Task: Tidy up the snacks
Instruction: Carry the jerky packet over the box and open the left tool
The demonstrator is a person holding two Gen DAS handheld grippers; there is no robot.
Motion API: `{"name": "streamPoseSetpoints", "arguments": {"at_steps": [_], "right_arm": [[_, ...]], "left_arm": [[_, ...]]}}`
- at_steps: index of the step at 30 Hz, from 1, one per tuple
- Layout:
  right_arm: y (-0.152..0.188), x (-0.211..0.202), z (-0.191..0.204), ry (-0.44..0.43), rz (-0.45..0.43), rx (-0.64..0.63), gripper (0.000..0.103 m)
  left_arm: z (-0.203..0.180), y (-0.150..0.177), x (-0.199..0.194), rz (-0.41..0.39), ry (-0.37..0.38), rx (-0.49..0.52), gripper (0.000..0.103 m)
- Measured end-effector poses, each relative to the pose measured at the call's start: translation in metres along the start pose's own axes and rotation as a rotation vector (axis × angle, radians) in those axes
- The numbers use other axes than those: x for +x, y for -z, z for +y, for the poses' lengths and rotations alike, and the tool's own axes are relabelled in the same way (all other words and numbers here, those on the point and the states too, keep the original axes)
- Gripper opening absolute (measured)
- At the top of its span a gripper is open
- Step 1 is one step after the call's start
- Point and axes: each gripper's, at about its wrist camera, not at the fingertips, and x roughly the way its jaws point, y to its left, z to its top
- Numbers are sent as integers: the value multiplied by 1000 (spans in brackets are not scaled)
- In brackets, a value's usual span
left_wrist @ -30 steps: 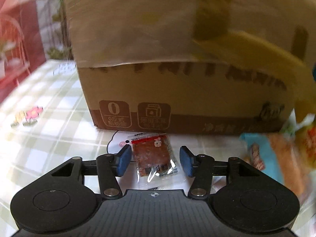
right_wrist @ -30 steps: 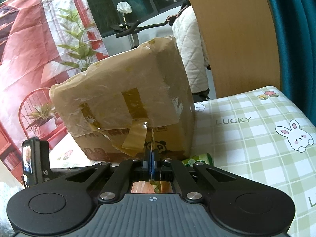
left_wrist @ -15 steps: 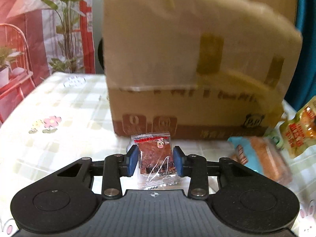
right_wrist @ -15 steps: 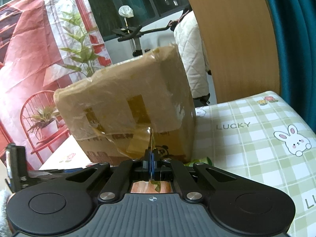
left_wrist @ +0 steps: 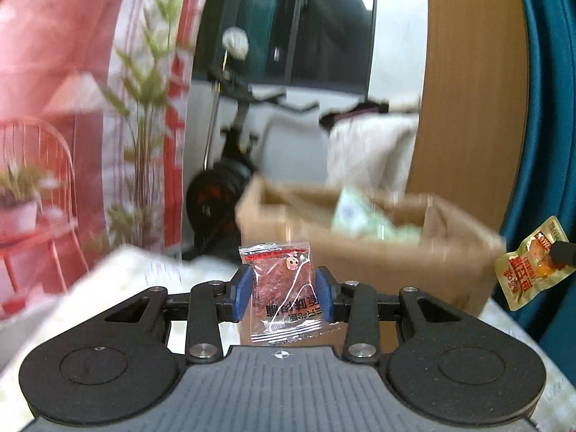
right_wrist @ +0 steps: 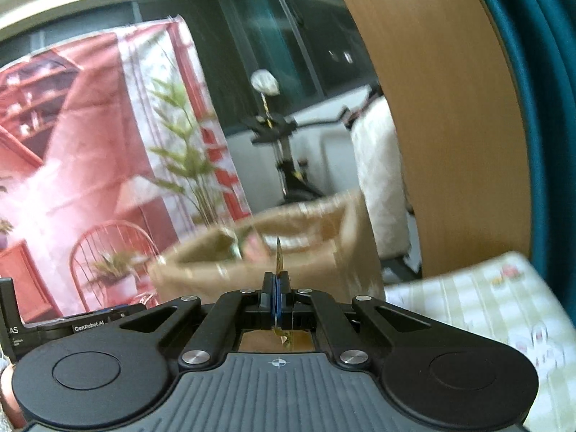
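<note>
Writing is sparse and mostly hard to read: the clear snack packet (left_wrist: 280,289) carries dark Chinese characters along its lower part, seen upside down, a red band across its top and a small pink cartoon face; none of the characters can be made out with certainty. That packet, filled with a reddish-brown slab, stands upright between the blue pads (left_wrist: 242,293) of the left gripper (left_wrist: 282,293), which press on both its sides and hold it up in front of the open cardboard box (left_wrist: 360,252). At the right edge of the left wrist view a yellow pouch (left_wrist: 531,264) with red Chinese lettering and an orange food picture hangs in the air, pinched at its upper corner by a dark tip. In the right wrist view the right gripper (right_wrist: 276,297) is closed tight on the thin edge of a gold-coloured wrapper (right_wrist: 279,257), seen edge-on so no print shows. White lettering "GenRobot.AI" sits on the black device (right_wrist: 72,325) at lower left there. Inside the box lies a pale green and white pack (left_wrist: 354,217), blurred. Behind it stand an exercise bike (right_wrist: 284,151), a red printed backdrop with plants (right_wrist: 90,136), a wooden panel (left_wrist: 468,90) and a teal curtain (left_wrist: 550,72). A green checked tablecloth (right_wrist: 478,298) covers the table to the right.
</note>
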Motion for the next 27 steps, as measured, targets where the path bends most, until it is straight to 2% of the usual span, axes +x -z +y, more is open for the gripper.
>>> {"name": "streamPoseSetpoints", "arguments": {"at_steps": [5,8,12,16,18,19,20,21,22,25,27], "right_arm": [[-49,27,-5,-31,-38,-33,1],[-67,64,-19,-31,-1,13,1],[-69,116,-31,6,96,54,1],[-58,150,-34,74,166,84,1],[-46,158,-32,100,195,83,6],[-45,161,-31,113,205,78,11],[-41,164,-28,115,211,75,20],[-38,163,-25,113,214,73,24],[-37,162,-24,115,214,68,29],[-35,156,-17,129,211,40,37],[-37,146,-16,123,205,25,48]], "left_arm": [[-9,-51,12,-78,12,23,40],[-19,-75,31,-84,20,35,40],[-28,-92,67,-35,16,69,40],[-27,-92,103,43,10,88,41],[-27,-89,114,76,10,98,43],[-25,-87,115,83,9,98,45],[-24,-85,116,91,11,92,51],[-22,-84,115,96,18,82,58],[-20,-83,112,96,25,76,60],[-16,-78,102,101,23,72,62],[-13,-78,96,108,42,57,63]]}}
